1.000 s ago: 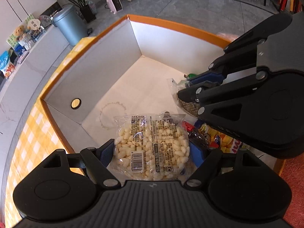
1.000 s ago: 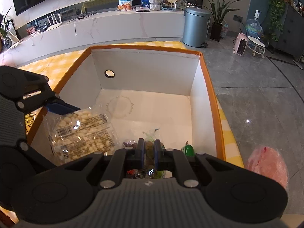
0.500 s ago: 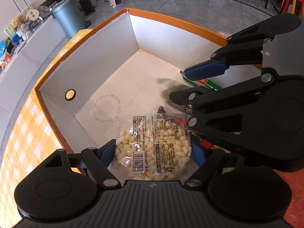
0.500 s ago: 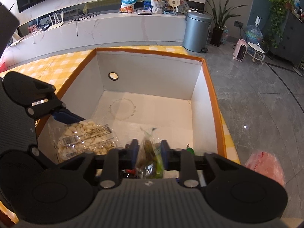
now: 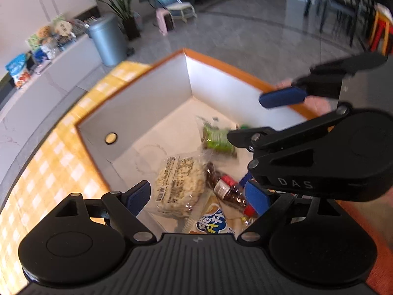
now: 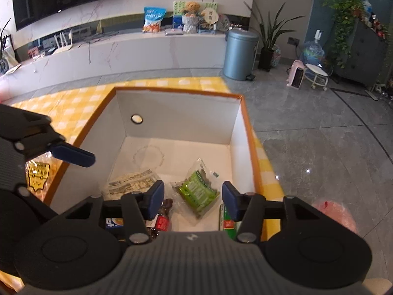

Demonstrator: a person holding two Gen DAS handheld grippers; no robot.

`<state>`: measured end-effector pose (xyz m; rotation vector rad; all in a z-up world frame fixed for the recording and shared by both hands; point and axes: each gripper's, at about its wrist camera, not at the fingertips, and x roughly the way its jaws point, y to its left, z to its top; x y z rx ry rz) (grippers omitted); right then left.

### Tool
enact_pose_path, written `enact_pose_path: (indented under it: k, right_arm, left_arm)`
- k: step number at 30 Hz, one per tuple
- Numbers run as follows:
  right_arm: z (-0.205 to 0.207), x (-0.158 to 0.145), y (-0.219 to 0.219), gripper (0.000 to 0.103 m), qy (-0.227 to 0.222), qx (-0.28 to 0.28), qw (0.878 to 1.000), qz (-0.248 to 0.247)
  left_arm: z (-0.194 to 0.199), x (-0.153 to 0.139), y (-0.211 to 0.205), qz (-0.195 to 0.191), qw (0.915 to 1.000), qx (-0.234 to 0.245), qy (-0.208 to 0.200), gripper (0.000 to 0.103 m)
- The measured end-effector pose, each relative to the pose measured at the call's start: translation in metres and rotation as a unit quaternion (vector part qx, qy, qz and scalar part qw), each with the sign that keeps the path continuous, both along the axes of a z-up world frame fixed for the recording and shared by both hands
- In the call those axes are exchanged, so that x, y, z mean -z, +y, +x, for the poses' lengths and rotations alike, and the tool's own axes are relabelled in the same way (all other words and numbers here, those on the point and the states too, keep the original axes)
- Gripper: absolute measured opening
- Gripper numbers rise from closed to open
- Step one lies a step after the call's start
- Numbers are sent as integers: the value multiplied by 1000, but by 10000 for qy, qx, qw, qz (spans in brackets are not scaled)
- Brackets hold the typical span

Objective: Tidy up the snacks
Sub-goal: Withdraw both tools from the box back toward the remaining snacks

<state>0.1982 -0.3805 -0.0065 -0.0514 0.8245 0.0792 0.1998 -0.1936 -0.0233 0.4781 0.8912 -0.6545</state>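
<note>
An orange-rimmed white box (image 5: 152, 105) (image 6: 176, 113) holds the snacks. A clear bag of pale puffed snacks (image 5: 180, 184) (image 6: 132, 184) lies on its floor, free of my fingers. A green snack packet (image 5: 217, 139) (image 6: 197, 190) lies beside it. My left gripper (image 5: 197, 195) is open and empty above the near end of the box. My right gripper (image 6: 192, 198) is open and empty above the green packet; it also shows in the left wrist view (image 5: 282, 98), at the right.
A brown packet with a red label (image 5: 227, 188) (image 6: 162, 218), a blue-and-white bag (image 5: 212, 222) and a green bottle (image 6: 227, 223) lie at the box's near end. A yellow bag (image 6: 38, 174) lies on the yellow checked cloth (image 6: 73, 108). A pink bag (image 6: 336, 212) lies right.
Both grippers opened and lifted. The puffed-snack bag left my left gripper and the green packet left my right gripper; both now lie on the box floor.
</note>
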Motion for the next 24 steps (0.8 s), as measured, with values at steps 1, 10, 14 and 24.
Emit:
enact_pose_path:
  k: [1, 10, 14, 24]
  right_arm:
    - [-3, -3, 0, 54, -60, 40, 10000, 8]
    - [-39, -24, -1, 66, -852, 616, 9944, 125]
    - [-57, -34, 0, 69, -1134, 902, 9888, 357]
    - [-105, -40, 38, 75, -1550, 947, 9802, 787]
  left_arm:
    - [-4, -5, 4, -116, 9999, -69, -72, 96]
    - [-40, -37, 40, -913, 9915, -640, -676, 87]
    - [-52, -44, 55, -1108, 9839, -1028, -952, 82]
    - [-87, -50, 112, -1869, 9532, -2037, -1223, 76]
